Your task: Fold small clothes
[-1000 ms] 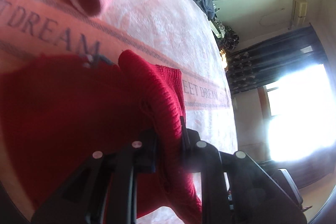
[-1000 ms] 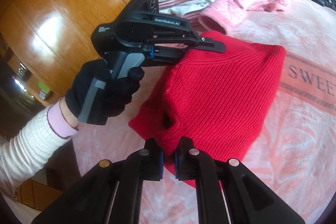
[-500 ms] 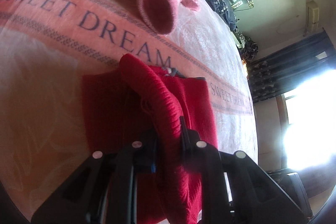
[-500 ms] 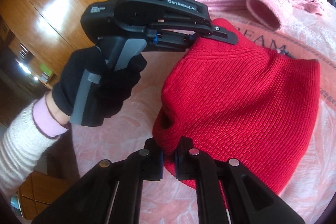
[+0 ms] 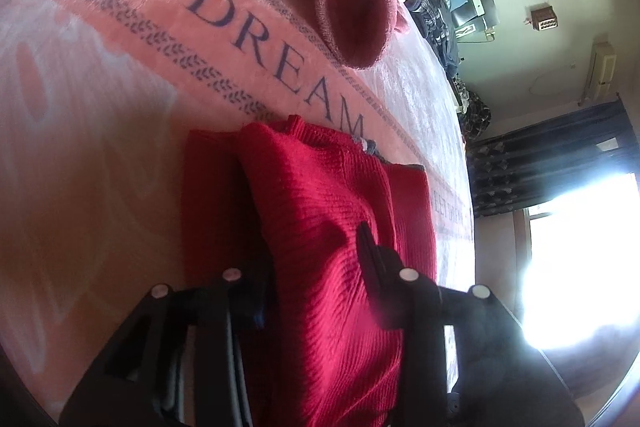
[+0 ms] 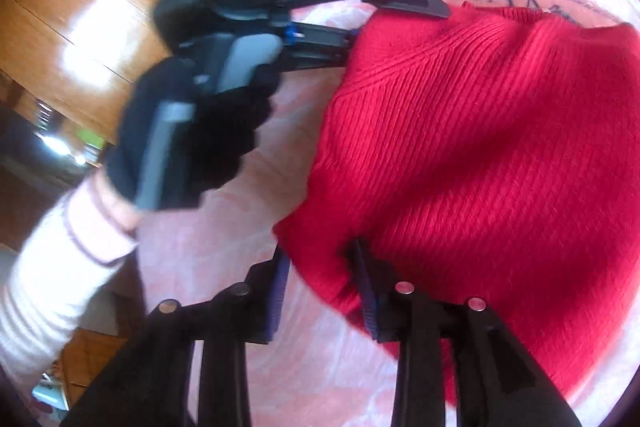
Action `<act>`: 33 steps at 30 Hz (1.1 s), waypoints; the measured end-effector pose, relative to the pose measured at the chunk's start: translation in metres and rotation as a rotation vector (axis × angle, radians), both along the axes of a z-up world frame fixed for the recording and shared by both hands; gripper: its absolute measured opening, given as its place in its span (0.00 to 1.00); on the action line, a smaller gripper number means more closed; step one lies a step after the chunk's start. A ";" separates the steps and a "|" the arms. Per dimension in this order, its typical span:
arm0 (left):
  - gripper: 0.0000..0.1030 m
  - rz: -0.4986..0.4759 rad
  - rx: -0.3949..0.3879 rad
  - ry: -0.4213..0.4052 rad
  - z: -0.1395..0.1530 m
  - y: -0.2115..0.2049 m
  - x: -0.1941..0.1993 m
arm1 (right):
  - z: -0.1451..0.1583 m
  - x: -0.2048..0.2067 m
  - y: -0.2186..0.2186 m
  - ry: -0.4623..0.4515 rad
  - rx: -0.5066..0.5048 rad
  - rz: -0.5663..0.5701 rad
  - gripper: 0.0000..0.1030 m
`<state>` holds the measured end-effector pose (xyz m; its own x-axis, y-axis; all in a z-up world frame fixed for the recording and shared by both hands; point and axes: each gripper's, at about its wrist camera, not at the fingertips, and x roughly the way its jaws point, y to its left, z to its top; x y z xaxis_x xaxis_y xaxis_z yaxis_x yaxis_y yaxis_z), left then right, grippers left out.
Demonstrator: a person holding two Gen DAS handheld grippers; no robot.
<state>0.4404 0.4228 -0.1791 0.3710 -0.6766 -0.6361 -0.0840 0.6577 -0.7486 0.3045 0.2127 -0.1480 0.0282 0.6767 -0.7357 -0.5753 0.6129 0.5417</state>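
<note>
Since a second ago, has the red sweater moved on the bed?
Yes. The red sweater has come down flat below the DREAM lettering on the blanket, which it earlier covered in the left view.

Right gripper (image 6: 320, 287): jaws parted, formerly clamped on red ribbed knit sweater (image 6: 500, 131). Left gripper (image 5: 316, 267): likewise spread wider. Sweater now lowered onto pink lettered blanket (image 5: 120, 67).

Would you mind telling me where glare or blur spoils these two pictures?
Left wrist view: the window is blown out white, hazing the lower right; the red sweater stays fairly sharp. Right wrist view: the gloved hand and sleeve are motion-blurred, and the wooden wardrobe shows glare.
</note>
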 end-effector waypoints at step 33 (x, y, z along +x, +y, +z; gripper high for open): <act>0.38 -0.022 0.100 0.013 0.033 0.011 -0.126 | 0.009 -0.015 -0.131 -0.033 -0.019 -0.279 0.34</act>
